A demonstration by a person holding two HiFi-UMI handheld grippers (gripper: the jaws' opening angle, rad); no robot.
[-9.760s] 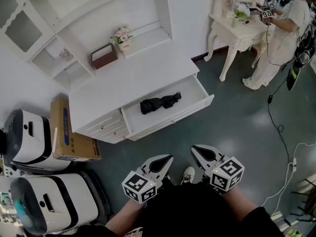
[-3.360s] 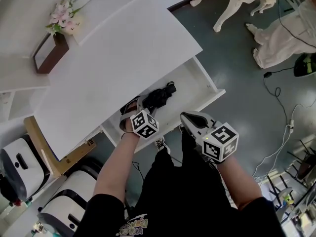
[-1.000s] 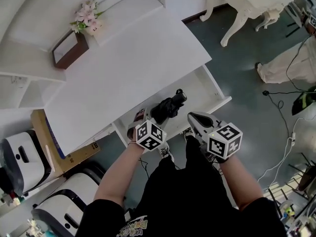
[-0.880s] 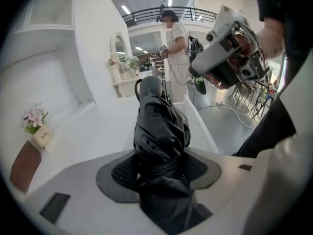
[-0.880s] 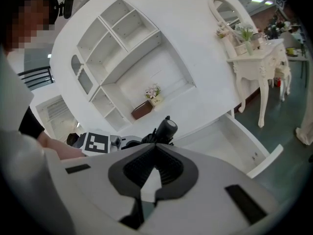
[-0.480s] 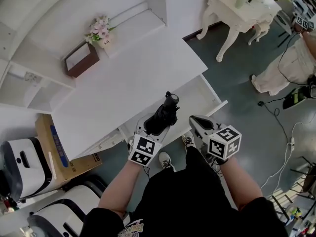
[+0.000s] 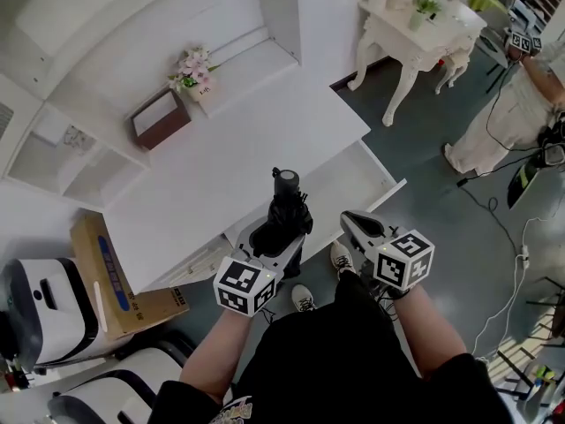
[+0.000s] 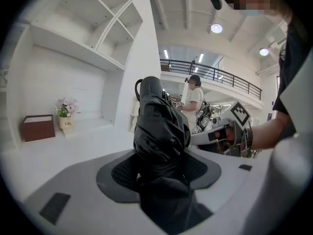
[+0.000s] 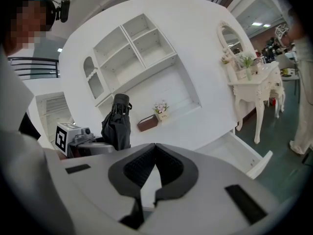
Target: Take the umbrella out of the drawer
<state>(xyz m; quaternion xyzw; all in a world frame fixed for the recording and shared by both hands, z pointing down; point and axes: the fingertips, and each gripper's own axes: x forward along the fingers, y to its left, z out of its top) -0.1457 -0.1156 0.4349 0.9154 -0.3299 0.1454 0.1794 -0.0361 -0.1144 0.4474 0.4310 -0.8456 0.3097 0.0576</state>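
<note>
A black folded umbrella (image 7: 284, 212) stands almost upright, handle end up, above the front of the open white drawer (image 7: 342, 182). My left gripper (image 7: 267, 244) is shut on its lower part. In the left gripper view the umbrella (image 8: 160, 136) fills the space between the jaws of the left gripper (image 8: 161, 173). My right gripper (image 7: 357, 223) hovers just right of it, shut and holding nothing. From the right gripper view the right gripper (image 9: 155, 148) has its pads together, and the umbrella (image 9: 116, 124) sits at the left, with the drawer (image 9: 244, 155) at the lower right.
The white cabinet top (image 7: 229, 157) carries a brown box (image 7: 159, 118) and a small flower pot (image 7: 194, 67). A cardboard box (image 7: 104, 272) and white appliances (image 7: 35, 303) stand at the left. A white dressing table (image 7: 422, 26) and a person (image 7: 516, 95) are at the far right; cables lie on the floor.
The umbrella lay in the drawer at first. My left gripper took hold of it, lifted it out and tipped it upright. The right gripper stayed shut close by.
</note>
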